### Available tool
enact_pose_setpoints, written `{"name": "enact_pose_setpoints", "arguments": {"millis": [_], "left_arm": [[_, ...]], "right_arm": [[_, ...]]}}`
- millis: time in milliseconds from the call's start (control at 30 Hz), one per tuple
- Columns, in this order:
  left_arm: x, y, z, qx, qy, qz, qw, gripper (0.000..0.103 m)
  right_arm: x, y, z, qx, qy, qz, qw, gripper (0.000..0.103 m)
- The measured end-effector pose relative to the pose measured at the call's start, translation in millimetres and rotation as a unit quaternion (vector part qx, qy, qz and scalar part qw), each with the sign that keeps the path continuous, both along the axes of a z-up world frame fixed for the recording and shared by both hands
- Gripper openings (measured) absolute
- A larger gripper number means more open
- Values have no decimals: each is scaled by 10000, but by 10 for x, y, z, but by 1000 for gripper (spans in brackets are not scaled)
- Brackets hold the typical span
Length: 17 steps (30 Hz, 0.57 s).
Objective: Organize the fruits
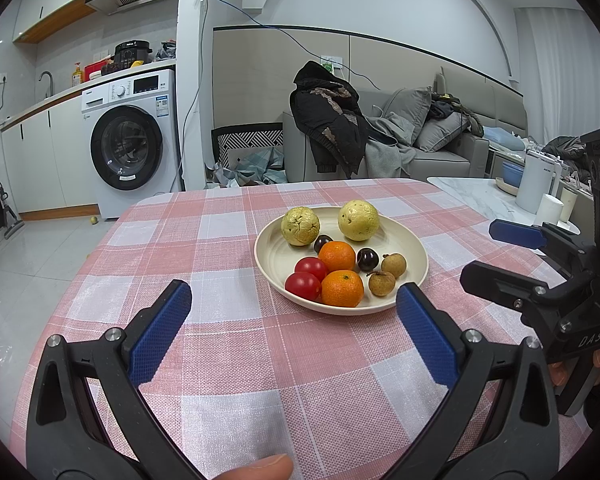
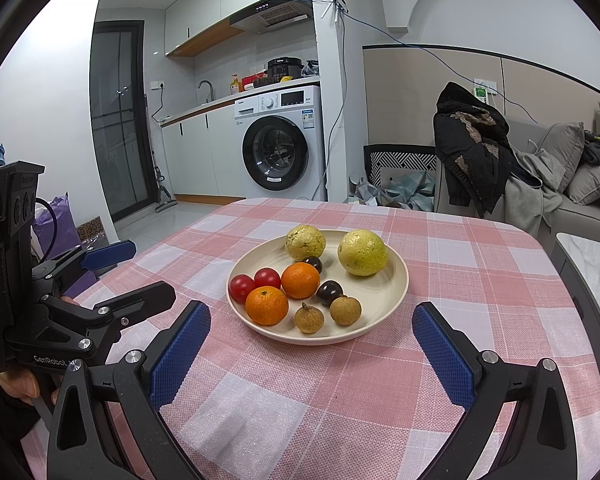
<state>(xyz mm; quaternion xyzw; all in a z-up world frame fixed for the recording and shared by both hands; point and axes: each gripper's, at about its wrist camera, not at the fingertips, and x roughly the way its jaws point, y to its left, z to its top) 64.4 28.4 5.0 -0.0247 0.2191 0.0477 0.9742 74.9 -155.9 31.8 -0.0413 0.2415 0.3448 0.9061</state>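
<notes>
A cream plate (image 1: 408,240) (image 2: 396,280) sits mid-table and holds two yellow-green guavas (image 1: 358,220) (image 2: 362,252), two oranges (image 1: 342,288) (image 2: 267,305), two red tomatoes (image 1: 303,285) (image 2: 242,287), two dark plums (image 1: 367,259) (image 2: 329,292) and two brown longans (image 1: 382,283) (image 2: 309,318). My left gripper (image 1: 294,300) is open just short of the plate's near rim, nothing between its blue pads. My right gripper (image 2: 312,326) is also open, straddling the plate's near edge from its own side. Each gripper shows from the side in the other's view: the right gripper (image 1: 504,256), the left gripper (image 2: 128,272).
A pink and white checked cloth (image 1: 260,360) (image 2: 480,264) covers the table. A white marble side table (image 1: 476,196) with a kettle and cups stands to the right. A washing machine (image 1: 132,148), a sofa with a dark jacket (image 1: 332,116) and a basket lie beyond the far edge.
</notes>
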Motion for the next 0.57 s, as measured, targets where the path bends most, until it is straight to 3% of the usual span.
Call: {"name": "enact_pose_setpoints", "arguments": {"millis": [567], "left_arm": [[11,6,-34,-7,-1,-6,10000,102]], "right_arm": [[1,3,3,-1,2,2,10000,103]]}}
